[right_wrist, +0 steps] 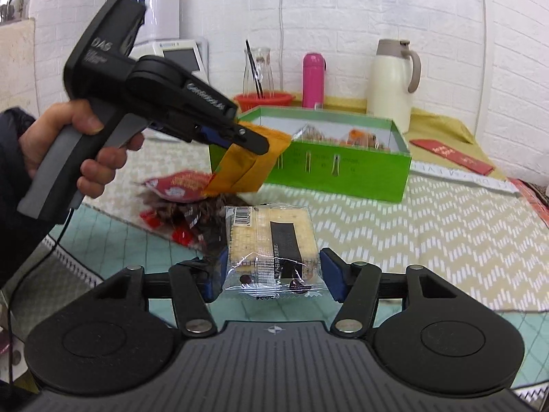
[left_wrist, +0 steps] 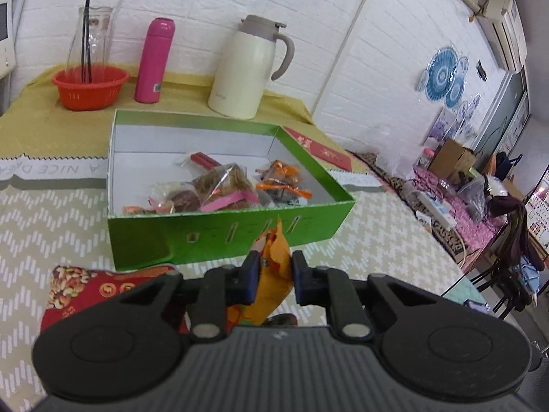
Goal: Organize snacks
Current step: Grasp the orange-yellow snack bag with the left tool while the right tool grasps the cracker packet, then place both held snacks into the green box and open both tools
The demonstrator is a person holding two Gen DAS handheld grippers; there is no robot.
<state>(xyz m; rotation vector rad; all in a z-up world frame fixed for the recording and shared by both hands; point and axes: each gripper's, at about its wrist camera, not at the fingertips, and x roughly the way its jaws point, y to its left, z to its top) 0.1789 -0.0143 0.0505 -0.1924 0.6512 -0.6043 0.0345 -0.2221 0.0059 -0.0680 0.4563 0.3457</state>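
The left gripper [left_wrist: 274,267] has its black fingers pinched on a crinkly orange snack packet [left_wrist: 274,274], held in the air just in front of the green cardboard box [left_wrist: 226,237]; from the right wrist view the same packet [right_wrist: 247,168] hangs tilted from the fingers, clear of the table. The box is open-topped, white inside, and holds several glossy cellophane-wrapped cakes [left_wrist: 223,192] heaped toward its near wall. The right gripper [right_wrist: 272,274] is spread, its blue-padded jaws standing either side of a flat, clear-wrapped square cracker pack [right_wrist: 271,240] lying on the table; whether the pads touch it, I cannot tell. A red foil bag printed with nuts [left_wrist: 89,292] lies on the zigzag-patterned cloth [left_wrist: 377,240] near the box. Behind it stand a smooth cream jug [left_wrist: 247,68], a pink cylindrical flask [left_wrist: 154,61] and a slotted orange plastic basket [left_wrist: 89,86].
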